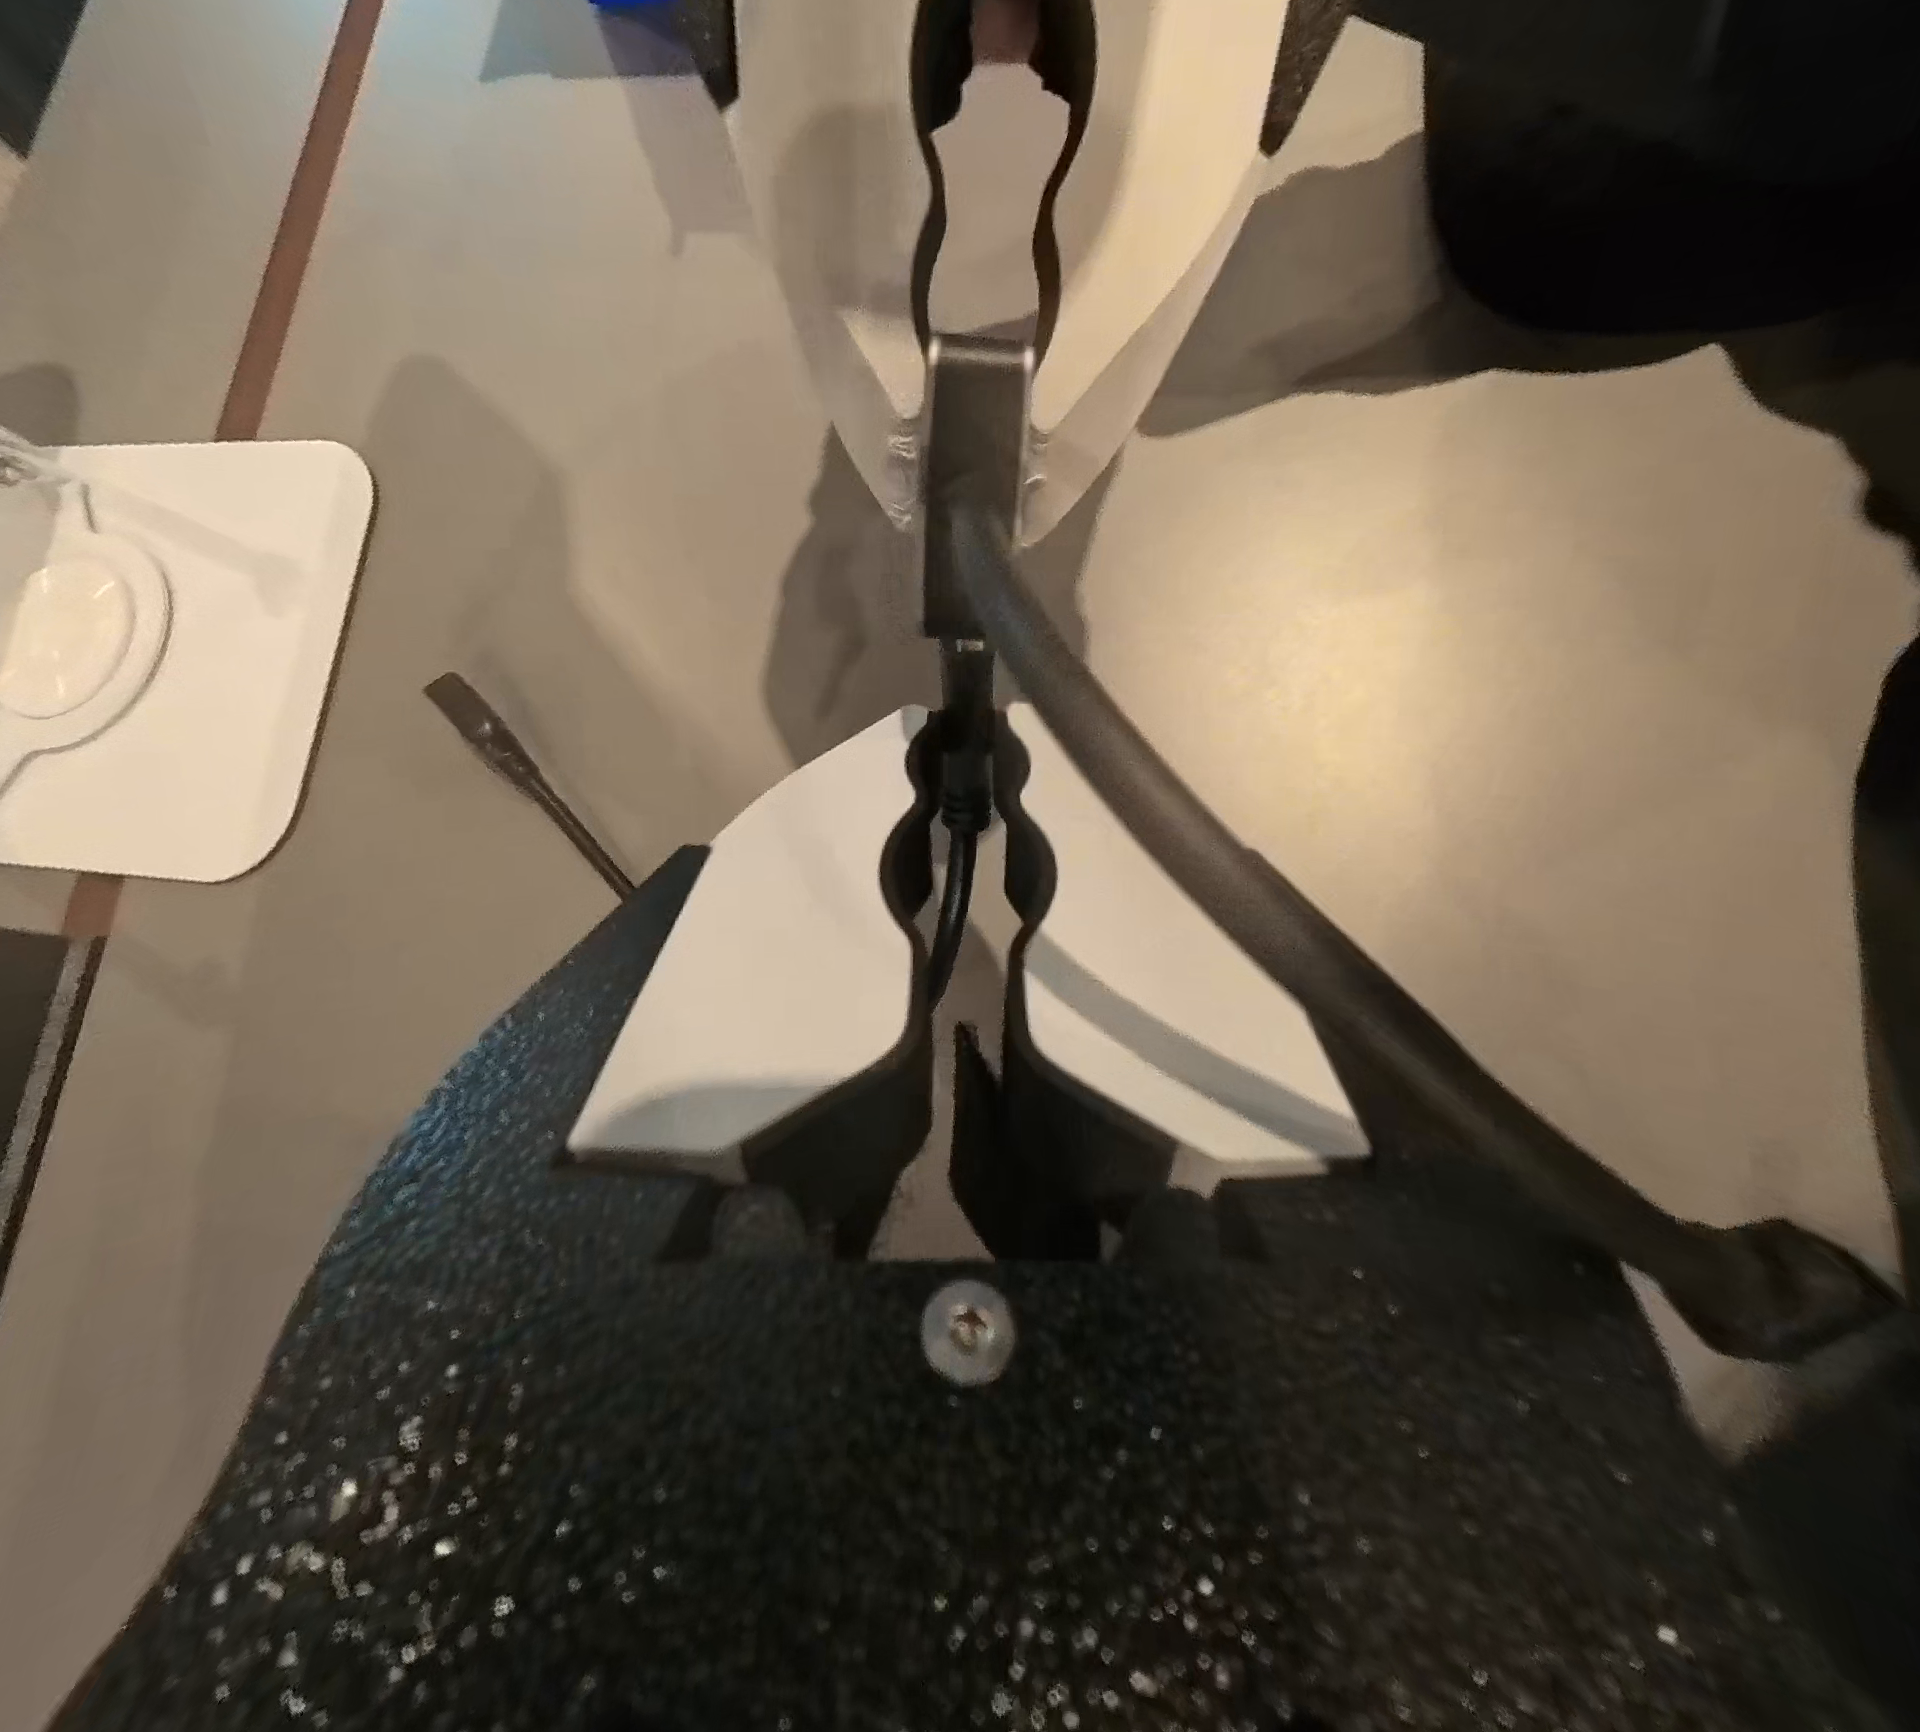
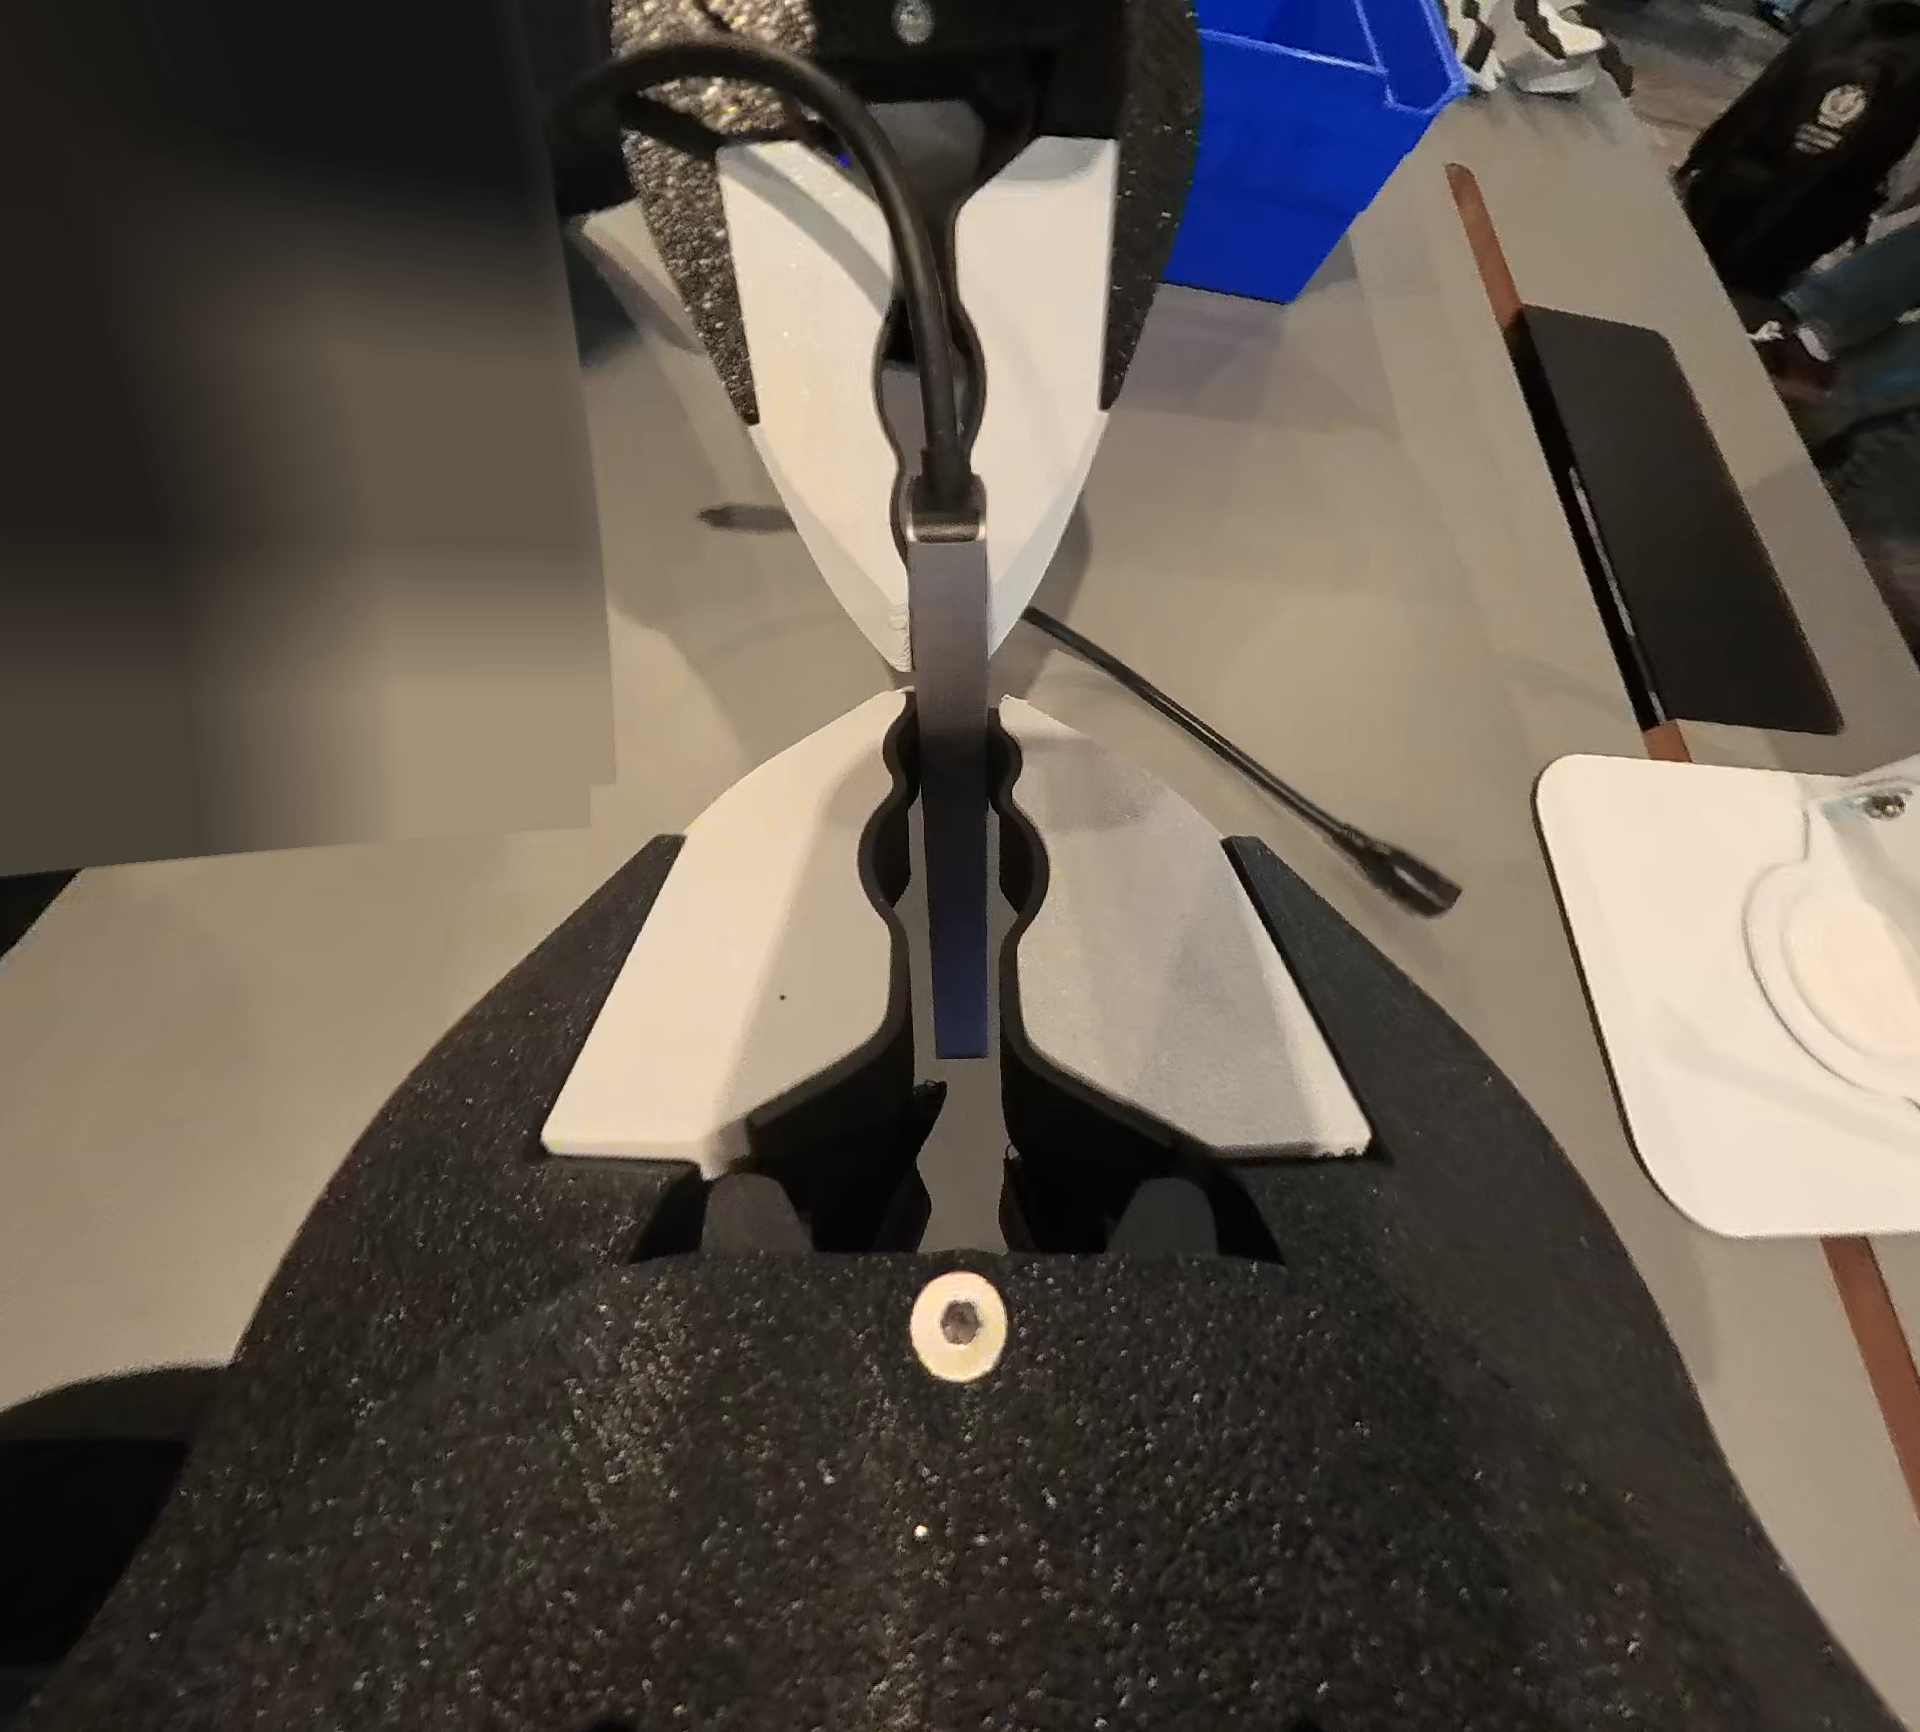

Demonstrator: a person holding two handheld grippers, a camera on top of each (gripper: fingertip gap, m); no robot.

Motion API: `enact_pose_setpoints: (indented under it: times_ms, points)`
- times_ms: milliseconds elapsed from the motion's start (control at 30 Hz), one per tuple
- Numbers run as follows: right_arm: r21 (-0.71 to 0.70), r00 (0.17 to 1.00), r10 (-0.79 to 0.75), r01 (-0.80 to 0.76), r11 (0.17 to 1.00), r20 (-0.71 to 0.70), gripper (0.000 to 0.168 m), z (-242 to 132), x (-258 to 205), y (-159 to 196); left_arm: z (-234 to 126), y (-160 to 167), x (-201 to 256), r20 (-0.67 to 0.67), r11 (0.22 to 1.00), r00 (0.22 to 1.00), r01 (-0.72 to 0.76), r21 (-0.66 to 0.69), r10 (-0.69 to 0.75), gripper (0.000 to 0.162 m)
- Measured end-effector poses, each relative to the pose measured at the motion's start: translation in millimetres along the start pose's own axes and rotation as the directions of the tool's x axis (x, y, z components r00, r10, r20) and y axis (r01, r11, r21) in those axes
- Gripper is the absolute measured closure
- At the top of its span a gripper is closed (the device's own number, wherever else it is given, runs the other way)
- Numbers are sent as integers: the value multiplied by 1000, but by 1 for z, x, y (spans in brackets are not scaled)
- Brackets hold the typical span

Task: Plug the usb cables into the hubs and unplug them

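Two grippers: both face each other tip to tip above the grey tabletop (image 2: 1299, 539).
Hub: your right gripper (image 2: 951, 851) has its white fingers (image 2: 769, 934) clamped narrow on the slim dark-grey metal USB hub (image 2: 948, 747), held edge-up between both tools.
Plug: your left gripper (image 1: 961, 799) pinches the thin black USB cable (image 1: 951, 903) just behind its small black plug (image 1: 964, 674), which meets the hub's end face; seating depth cannot be told.
Hub lead: the thick black attached cord (image 1: 1143, 799) arcs off beside your left fingers.
Procedure: keep plug and hub on one axis, push or pull straight, do not twist.
Surroundings: a blue plastic bin (image 2: 1299, 103) and a white rounded card (image 1: 187, 643) lie well apart.
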State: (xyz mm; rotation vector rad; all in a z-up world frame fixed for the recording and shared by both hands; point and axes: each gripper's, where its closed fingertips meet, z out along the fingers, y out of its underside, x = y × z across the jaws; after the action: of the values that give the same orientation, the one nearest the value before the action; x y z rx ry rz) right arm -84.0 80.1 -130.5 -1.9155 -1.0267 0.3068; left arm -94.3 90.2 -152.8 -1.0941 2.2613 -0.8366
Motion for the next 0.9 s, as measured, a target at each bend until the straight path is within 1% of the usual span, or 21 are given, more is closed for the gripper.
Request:
enact_pose_setpoints:
  times_ms: [33,167,300,433,533,633,767,833,900]
  points:
    - [-5,1000,-8,8,1000,6,156,1,-1,0,1,1,1,-9,1000,1000,0,-3,0,154]
    - [-9,1000,-18,18,1000,0,156,3,-1,1,3,2,-1,-8,1000,1000,12,1,-12,154]
    - [-3,1000,-7,7,1000,-3,156,4,0,3,4,2,-2,26,1000,999,-29,-6,29,154]
    - [11,999,-17,17,1000,-32,156,4,4,2,3,-1,-5,47,999,998,-35,14,34,154]
    - [-2,998,-39,39,999,-44,156,6,3,3,6,1,-6,77,997,994,-75,-9,76,155]
    - [42,999,-40,42,998,-34,156,8,1,-4,6,-3,-5,60,997,996,-69,31,67,155]
    - [21,998,-49,50,999,-39,156,10,2,-2,8,-1,-6,71,996,994,-86,18,84,155]
    - [40,999,-29,30,999,-29,156,10,5,-1,11,-2,-6,51,998,998,-44,47,42,154]
    - [122,999,30,-26,992,-28,156,2,10,-6,6,-10,-13,62,991,998,5,135,-13,153]
